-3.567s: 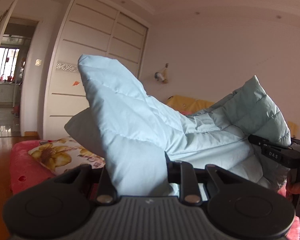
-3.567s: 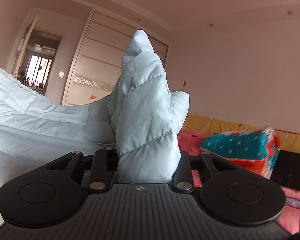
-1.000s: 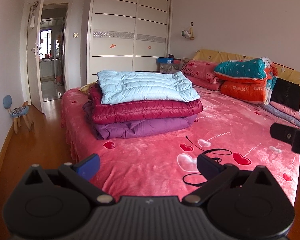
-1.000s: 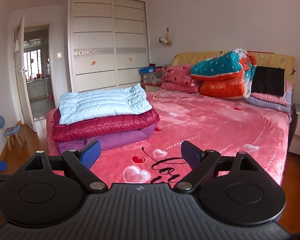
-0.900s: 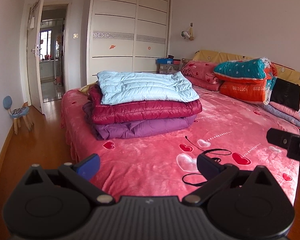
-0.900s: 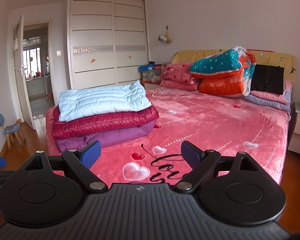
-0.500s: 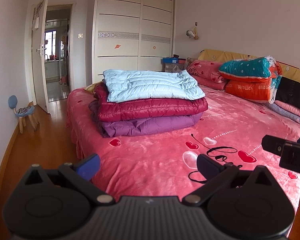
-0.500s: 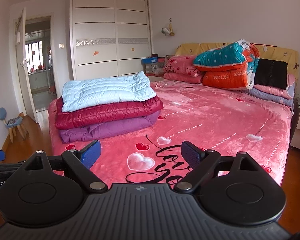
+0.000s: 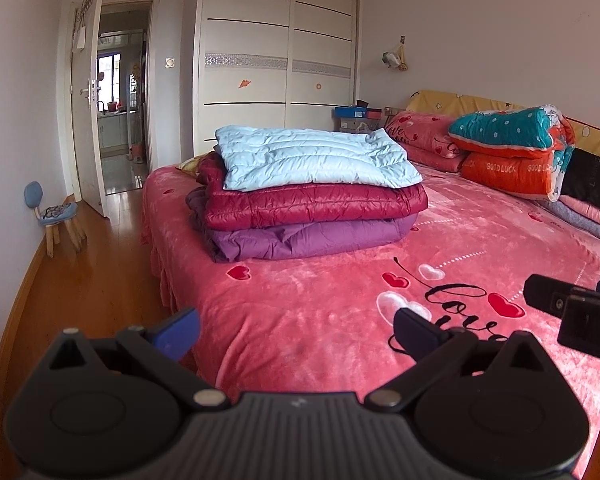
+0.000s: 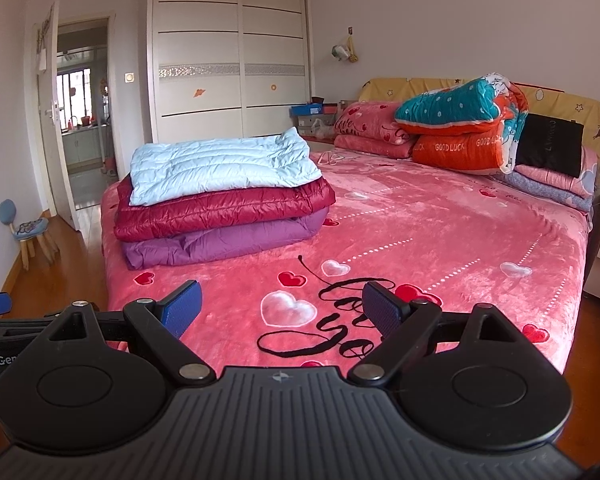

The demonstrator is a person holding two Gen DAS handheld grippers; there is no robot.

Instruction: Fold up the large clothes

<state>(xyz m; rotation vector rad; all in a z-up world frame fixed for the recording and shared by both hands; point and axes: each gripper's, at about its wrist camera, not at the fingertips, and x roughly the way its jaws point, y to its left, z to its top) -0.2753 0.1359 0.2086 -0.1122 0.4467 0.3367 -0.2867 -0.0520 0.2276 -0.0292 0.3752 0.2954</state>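
At the bottom of the left wrist view, the left tongs (image 9: 296, 330) stand wide open with nothing between their blue pads, above the near edge of the pink bed (image 9: 340, 308). The right tongs (image 10: 280, 307) fill the bottom of the right wrist view in the same way, spread apart and empty over the heart-printed bedcover. In the middle left of both views lies a stack of three folded padded garments on the bed: the light blue jacket (image 9: 312, 158) on top, folded flat, resting on a dark red jacket (image 9: 312, 204), which sits on a purple one (image 9: 308, 238). The stack is well apart from both tongs, toward the far left corner of the bed. At the right of the left wrist view, part of the other black tool pokes into the frame. At the upper right, a teal and orange quilt (image 10: 460, 128) is piled against the yellow headboard (image 10: 560, 108) beside pink pillows (image 10: 372, 128). A white wardrobe (image 9: 280, 60) fills the upper centre, an open doorway (image 9: 120, 112) sits at upper left, and a small blue chair (image 9: 56, 212) stands on the wooden floor at the left edge.
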